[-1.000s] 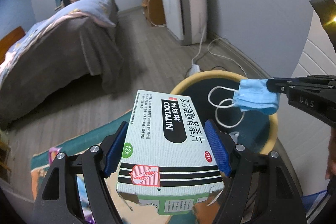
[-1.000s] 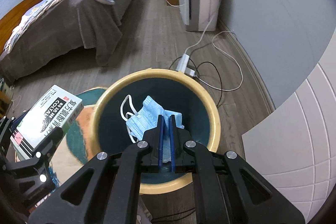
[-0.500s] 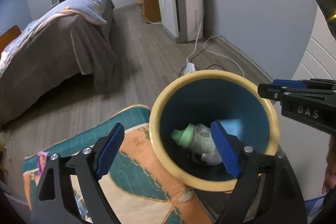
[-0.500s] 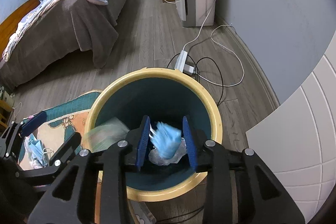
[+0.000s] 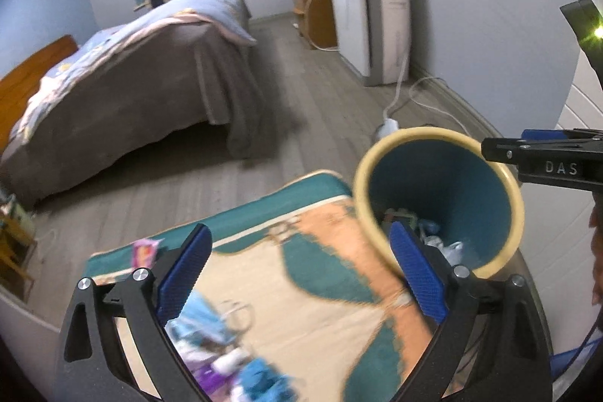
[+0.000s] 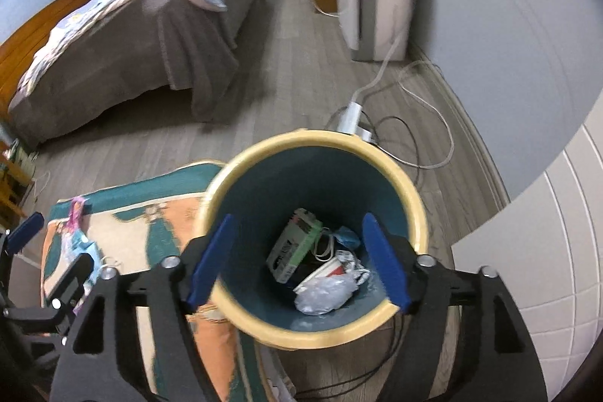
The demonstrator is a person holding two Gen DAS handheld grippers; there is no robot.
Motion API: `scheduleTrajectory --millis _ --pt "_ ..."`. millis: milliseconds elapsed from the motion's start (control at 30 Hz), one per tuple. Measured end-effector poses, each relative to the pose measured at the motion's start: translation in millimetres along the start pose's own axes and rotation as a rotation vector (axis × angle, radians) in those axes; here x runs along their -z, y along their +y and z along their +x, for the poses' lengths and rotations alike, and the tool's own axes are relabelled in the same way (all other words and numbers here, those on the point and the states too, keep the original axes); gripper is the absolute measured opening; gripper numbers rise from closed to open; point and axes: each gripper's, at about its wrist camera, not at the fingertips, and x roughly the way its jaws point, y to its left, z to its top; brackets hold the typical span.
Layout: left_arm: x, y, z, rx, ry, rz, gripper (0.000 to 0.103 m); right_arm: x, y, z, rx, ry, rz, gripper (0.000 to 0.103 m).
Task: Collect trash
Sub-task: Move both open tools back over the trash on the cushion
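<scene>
A teal bin with a cream rim stands on the floor by a patterned rug. Inside it lie a green-and-white medicine box, a blue face mask and crumpled plastic. My right gripper is open and empty, right above the bin. My left gripper is open and empty, over the rug to the left of the bin. More trash lies on the rug: a blue mask, a pink wrapper and blurred scraps.
The rug is teal, orange and cream. A bed stands to the left, a white appliance at the far wall. A power strip and cables lie behind the bin. A white wall is at the right.
My left gripper let the medicine box fall into the bin and my right gripper let go of the blue mask. Both opened wide; the left one swung left over the rug.
</scene>
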Motion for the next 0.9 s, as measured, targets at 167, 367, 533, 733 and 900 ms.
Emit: scheduleTrajectory --millis 167,367,533,733,900 --pt "12 36 -26 -0.050 -0.006 -0.046 0.096 1 33 -11 -0.039 -0.013 -0.065 0.093" --pt "32 80 -53 -0.079 0.036 -0.131 0.097 8 73 -20 -0.077 -0.016 -0.120 0.097" --pt "58 117 -73 -0.163 0.085 -0.228 0.098 18 115 -25 -0.069 -0.020 -0.196 0.097" --pt "91 154 -88 -0.292 0.064 -0.244 0.098 38 156 -24 -0.090 0.022 -0.210 0.097" --pt "115 184 -76 -0.324 0.111 -0.282 0.098 63 182 -23 -0.096 0.061 -0.207 0.097"
